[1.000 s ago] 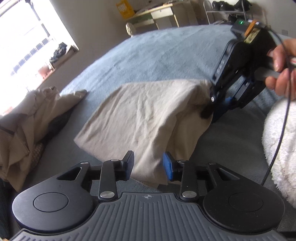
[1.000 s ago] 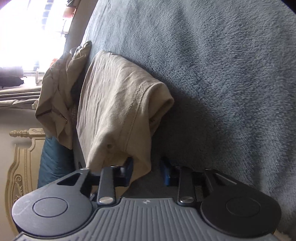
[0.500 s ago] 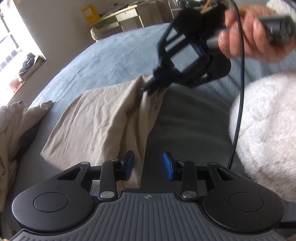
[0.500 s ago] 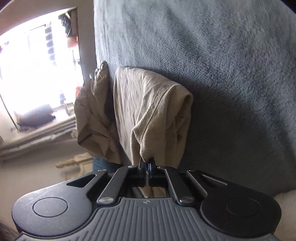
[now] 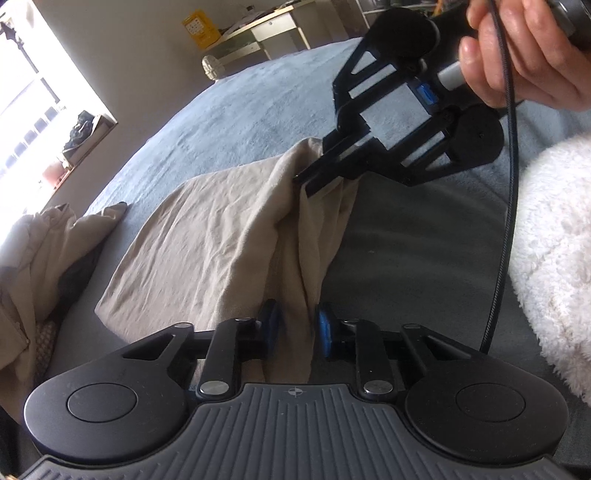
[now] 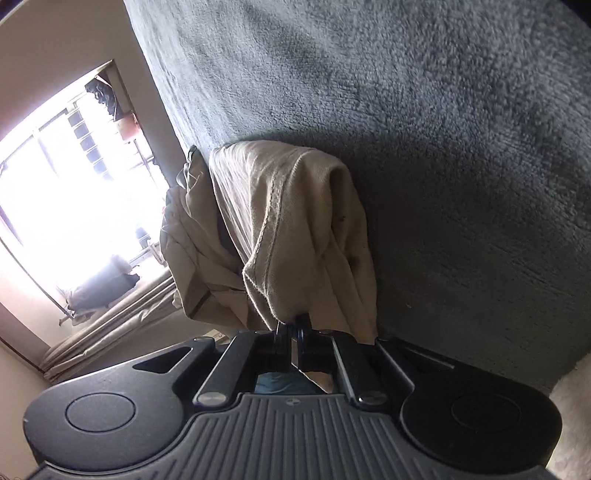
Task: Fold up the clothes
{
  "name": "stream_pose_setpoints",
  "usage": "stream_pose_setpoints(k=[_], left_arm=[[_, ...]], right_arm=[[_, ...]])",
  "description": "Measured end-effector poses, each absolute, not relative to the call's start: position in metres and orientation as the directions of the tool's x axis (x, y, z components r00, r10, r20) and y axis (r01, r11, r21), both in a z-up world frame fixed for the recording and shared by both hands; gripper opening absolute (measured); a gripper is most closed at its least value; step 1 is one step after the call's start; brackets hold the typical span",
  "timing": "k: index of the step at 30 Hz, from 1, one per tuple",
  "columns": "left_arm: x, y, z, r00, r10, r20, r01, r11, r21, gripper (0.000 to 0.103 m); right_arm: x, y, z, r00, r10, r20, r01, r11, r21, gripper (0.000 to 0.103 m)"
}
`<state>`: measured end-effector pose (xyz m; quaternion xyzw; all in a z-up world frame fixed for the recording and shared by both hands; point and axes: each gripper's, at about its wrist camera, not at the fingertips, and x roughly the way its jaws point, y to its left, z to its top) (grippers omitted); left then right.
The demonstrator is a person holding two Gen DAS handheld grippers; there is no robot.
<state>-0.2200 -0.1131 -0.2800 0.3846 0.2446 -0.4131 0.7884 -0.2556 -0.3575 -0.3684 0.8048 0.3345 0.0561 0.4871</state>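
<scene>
A beige garment [image 5: 221, 229] lies partly folded on the blue-grey bedspread [image 5: 258, 110]. My left gripper [image 5: 297, 323] sits low at its near edge; the jaws are closing around a hanging fold of the cloth, which fills most of the gap without being clamped. My right gripper [image 5: 306, 182], held by a hand [image 5: 524, 55], is shut on the garment's far right corner and lifts it into a ridge. In the right wrist view the same gripper [image 6: 290, 328] pinches the hemmed edge of the garment [image 6: 295, 221], which drapes over the bedspread [image 6: 443, 147].
A heap of other beige clothes [image 5: 37, 258] lies at the left edge of the bed, also in the right wrist view as the heap [image 6: 192, 251]. A white fluffy sleeve [image 5: 554, 240] and a black cable [image 5: 506, 221] are at the right. A desk [image 5: 266, 33] stands beyond the bed.
My right gripper shut on the garment's corner, rolled and pulled it up. My left gripper sank toward the near edge, and its jaws narrowed around a fold.
</scene>
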Motion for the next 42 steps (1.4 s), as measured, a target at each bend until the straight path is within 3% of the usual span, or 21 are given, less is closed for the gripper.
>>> stream_pose_setpoints(k=[3,5,7,8,16,18,20,24,33,38,42], left_arm=[[-0.213,-0.111,-0.278,0.528,-0.464,-0.712,0.842,0.398,0.365,0.013],[-0.209,-0.11,-0.277,0.522,-0.464,-0.716,0.841,0.418,0.343,0.012],[-0.208,-0.11,-0.277,0.52,-0.463,-0.717,0.84,0.431,0.331,0.012],[-0.208,-0.111,-0.277,0.52,-0.463,-0.718,0.839,0.436,0.326,0.012],[-0.207,-0.111,-0.275,0.518,-0.46,-0.721,0.834,0.461,0.305,0.012],[-0.208,-0.111,-0.275,0.518,-0.459,-0.722,0.833,0.463,0.302,0.012],[-0.209,-0.111,-0.274,0.517,-0.458,-0.723,0.833,0.463,0.302,0.012],[-0.209,-0.111,-0.275,0.515,-0.454,-0.727,0.834,0.461,0.303,0.012],[-0.208,-0.105,-0.256,0.462,-0.477,-0.748,0.864,0.431,0.259,0.013],[-0.199,-0.098,-0.23,0.472,-0.551,-0.688,0.852,0.485,0.195,0.013],[-0.19,-0.115,-0.238,0.51,-0.528,-0.679,0.839,0.48,0.257,0.017]], right_arm=[[-0.251,-0.361,-0.359,0.755,0.598,-0.268,0.48,-0.226,0.848,0.012],[-0.246,-0.361,-0.346,0.741,0.6,-0.301,0.468,-0.14,0.873,0.038],[-0.245,-0.362,-0.33,0.734,0.596,-0.325,0.432,-0.04,0.901,0.05],[-0.245,-0.363,-0.322,0.73,0.595,-0.336,0.416,0.003,0.909,0.051],[-0.27,-0.378,-0.3,0.769,0.505,-0.393,0.401,0.097,0.911,0.049],[-0.275,-0.383,-0.302,0.764,0.478,-0.434,0.434,0.117,0.893,0.041],[-0.275,-0.385,-0.307,0.728,0.474,-0.495,0.478,0.166,0.862,0.025],[-0.27,-0.384,-0.315,0.658,0.47,-0.588,0.538,0.253,0.804,0.018],[-0.23,-0.353,-0.313,0.651,0.545,-0.527,0.439,0.297,0.848,0.017],[-0.233,-0.355,-0.307,0.664,0.555,-0.501,0.402,0.299,0.865,0.017],[-0.24,-0.359,-0.305,0.676,0.552,-0.488,0.392,0.291,0.873,0.017]])
